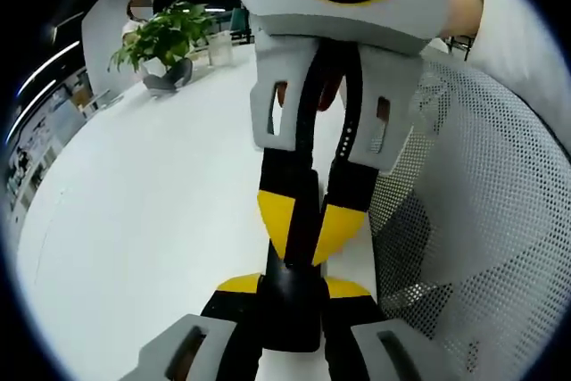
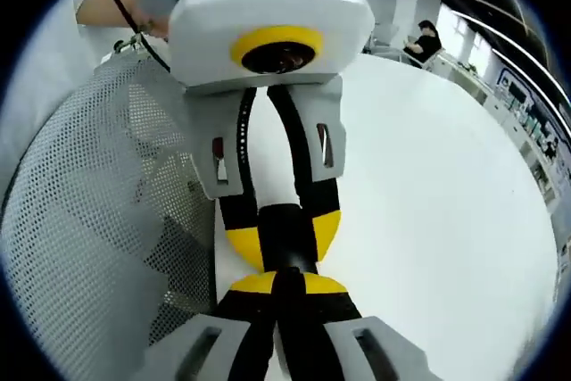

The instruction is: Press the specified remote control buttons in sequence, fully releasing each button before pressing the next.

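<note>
While both grippers face each other tip to tip over white table [image 1: 143, 220], black remote [image 1: 290, 296] sits clamped between left gripper [image 1: 290, 296] jaws. Right gripper [image 2: 287, 287] tips pinched nearly together on remote's far end, jaws narrow; buttons not visible, cannot tell which gets pressed. Mesh chair back [image 1: 482, 202] just beside jaws. Potted plant [image 1: 165, 37] well beyond jaws. Risk: slim remote pivots or slips in left clamp under pressing force; neighbouring button caught by wide tip.
</note>
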`<state>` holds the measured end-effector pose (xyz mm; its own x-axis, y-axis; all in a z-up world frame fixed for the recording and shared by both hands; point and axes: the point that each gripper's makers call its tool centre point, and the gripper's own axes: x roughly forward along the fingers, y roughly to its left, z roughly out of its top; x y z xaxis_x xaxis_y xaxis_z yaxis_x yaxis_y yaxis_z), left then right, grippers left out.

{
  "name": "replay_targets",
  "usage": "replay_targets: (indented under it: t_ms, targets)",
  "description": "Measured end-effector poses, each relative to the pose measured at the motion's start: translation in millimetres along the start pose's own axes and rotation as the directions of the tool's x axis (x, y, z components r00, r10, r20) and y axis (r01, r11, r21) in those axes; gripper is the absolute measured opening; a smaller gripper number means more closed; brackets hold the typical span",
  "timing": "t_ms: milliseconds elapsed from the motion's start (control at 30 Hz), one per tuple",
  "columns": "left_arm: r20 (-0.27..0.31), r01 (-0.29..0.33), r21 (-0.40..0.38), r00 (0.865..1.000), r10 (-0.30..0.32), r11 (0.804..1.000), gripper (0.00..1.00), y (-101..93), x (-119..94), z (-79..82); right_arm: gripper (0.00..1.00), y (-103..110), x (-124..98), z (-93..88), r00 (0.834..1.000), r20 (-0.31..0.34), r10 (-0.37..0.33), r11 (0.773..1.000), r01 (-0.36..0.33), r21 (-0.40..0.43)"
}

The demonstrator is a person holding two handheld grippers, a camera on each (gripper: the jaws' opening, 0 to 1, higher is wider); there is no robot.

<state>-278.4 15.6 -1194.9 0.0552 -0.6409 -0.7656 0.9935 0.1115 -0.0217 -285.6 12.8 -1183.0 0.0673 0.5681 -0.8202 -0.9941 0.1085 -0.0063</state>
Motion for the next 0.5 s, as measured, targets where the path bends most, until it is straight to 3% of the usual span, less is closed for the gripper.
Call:
replay_targets:
  t_ms: [133, 167, 200, 233, 267, 300, 433, 500]
  targets:
    - [-0.019, -0.003, 0.006, 1.0, 0.003, 1.0, 0.22, -0.6, 1, 0.3, 0.29, -5, 1, -13.5, 1.0, -0.015, -0.026, 0.999, 0.027, 0.028]
    - [-0.027, -0.007, 0.001, 1.0, 0.007, 1.0, 0.22, -0.7, 1, 0.6, 0.34, -2, 2, -25.0, 0.998, -0.061, -0.015, 0.997, 0.019, 0.073]
    - [-0.035, -0.012, -0.004, 0.999, 0.012, 1.0, 0.22, -0.6, 1, 0.8, 0.35, -1, 4, -29.7, 0.997, -0.076, -0.005, 0.997, 0.011, 0.074]
    - [-0.051, -0.016, -0.004, 0.999, 0.016, 1.0, 0.22, -1.9, 1, 1.5, 0.3, -7, 4, -19.7, 1.0, -0.021, -0.017, 1.0, 0.017, -0.015]
    - [-0.062, -0.023, -0.014, 0.998, 0.022, 1.0, 0.22, -2.2, 1, 1.3, 0.25, -9, 2, -25.8, 0.998, -0.058, -0.036, 0.999, 0.037, 0.023]
    - [-0.066, -0.029, -0.021, 0.997, 0.028, 0.999, 0.23, -2.5, 2, 1.9, 0.24, -9, 1, -25.8, 0.998, -0.066, -0.024, 1.0, 0.024, -0.002]
    - [-0.079, -0.072, -0.061, 0.995, 0.067, 0.996, 0.23, -0.8, 0, -0.4, 0.23, -8, 3, -24.4, 0.998, -0.062, -0.005, 1.0, 0.004, -0.024]
    - [-0.041, -0.108, -0.111, 0.994, 0.104, 0.988, 0.24, 1.7, -5, 2.9, 0.22, -9, 3, -24.3, 0.998, -0.056, -0.003, 1.0, 0.002, -0.02]
